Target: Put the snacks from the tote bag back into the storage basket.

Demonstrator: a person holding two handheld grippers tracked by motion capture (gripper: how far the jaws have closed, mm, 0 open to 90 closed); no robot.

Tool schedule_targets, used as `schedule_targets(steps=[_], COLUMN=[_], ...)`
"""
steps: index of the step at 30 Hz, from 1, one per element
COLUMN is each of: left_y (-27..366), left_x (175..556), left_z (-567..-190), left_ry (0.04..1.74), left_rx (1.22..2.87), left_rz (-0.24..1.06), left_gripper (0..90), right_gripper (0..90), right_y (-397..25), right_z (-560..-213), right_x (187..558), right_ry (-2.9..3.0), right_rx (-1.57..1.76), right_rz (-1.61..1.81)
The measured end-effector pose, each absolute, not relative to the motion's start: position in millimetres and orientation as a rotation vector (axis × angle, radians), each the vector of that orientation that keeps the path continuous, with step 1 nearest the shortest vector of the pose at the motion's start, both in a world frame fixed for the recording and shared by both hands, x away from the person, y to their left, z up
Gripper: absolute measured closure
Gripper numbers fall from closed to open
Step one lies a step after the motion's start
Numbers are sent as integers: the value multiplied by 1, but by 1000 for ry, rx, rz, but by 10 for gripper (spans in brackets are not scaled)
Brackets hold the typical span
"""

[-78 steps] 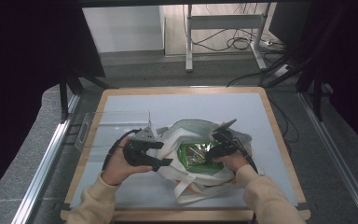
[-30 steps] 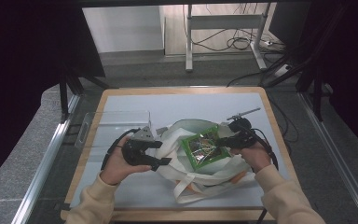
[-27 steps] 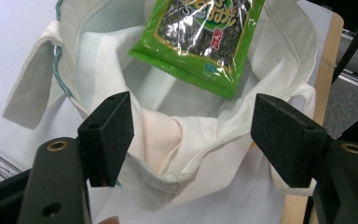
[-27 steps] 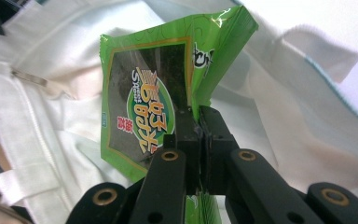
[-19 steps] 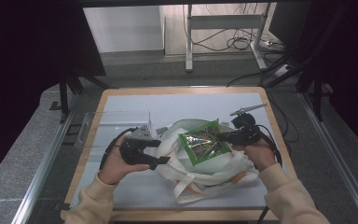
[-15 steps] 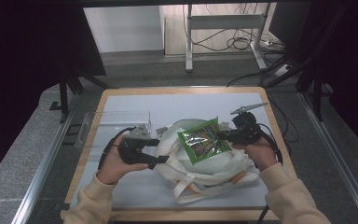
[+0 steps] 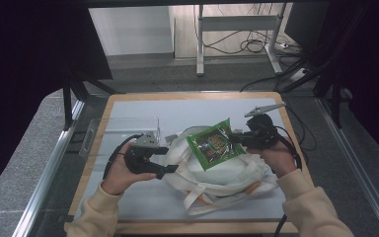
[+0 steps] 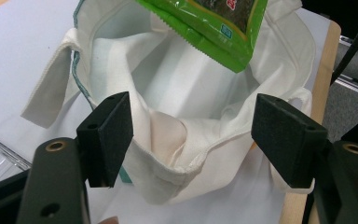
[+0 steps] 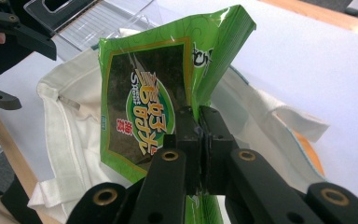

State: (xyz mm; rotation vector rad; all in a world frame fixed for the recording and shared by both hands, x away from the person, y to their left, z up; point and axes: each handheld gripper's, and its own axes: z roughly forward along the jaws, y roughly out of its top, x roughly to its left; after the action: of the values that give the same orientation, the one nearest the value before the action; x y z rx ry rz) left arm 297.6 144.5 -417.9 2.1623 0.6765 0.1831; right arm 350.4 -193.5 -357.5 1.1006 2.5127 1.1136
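Right gripper (image 7: pixel 238 139) pinches the green snack packet (image 7: pixel 213 144), which I've got clear above the white tote bag (image 7: pixel 217 173), while left gripper (image 7: pixel 170 159) gapes wide at its rim; setting the packet down remains.

In the left gripper view the green snack bag (image 8: pixel 205 25) is cut off by the top edge, so its print and upper part can't be read; the tote bag (image 8: pixel 186 116) floor is lost in its own folds, and its near rim hides what's behind the left gripper (image 8: pixel 191 140) pads; in the right gripper view the right gripper (image 9: pixel 200 135) jaws cover the packet's lower right corner, bottom edge cuts the rest; bag interior hidden behind the packet; in the high view packet lettering is too small to read, and the clear tray (image 7: pixel 123 129) edges are faint.
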Motion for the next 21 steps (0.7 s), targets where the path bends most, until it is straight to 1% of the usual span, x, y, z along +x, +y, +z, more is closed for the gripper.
schedule_targets(steps=[11, 21], left_y=[147, 151], left_x=[299, 299], left_z=[-418, -416], left_ry=[683, 684], left_rx=[2155, 2147], left_rz=[184, 184], left_gripper=[290, 290], right_gripper=[866, 866], right_y=[-185, -174], right_z=[-342, -336], right_x=[349, 350], right_ry=[2509, 2525], right_rx=[1018, 942], right_rz=[1128, 1126])
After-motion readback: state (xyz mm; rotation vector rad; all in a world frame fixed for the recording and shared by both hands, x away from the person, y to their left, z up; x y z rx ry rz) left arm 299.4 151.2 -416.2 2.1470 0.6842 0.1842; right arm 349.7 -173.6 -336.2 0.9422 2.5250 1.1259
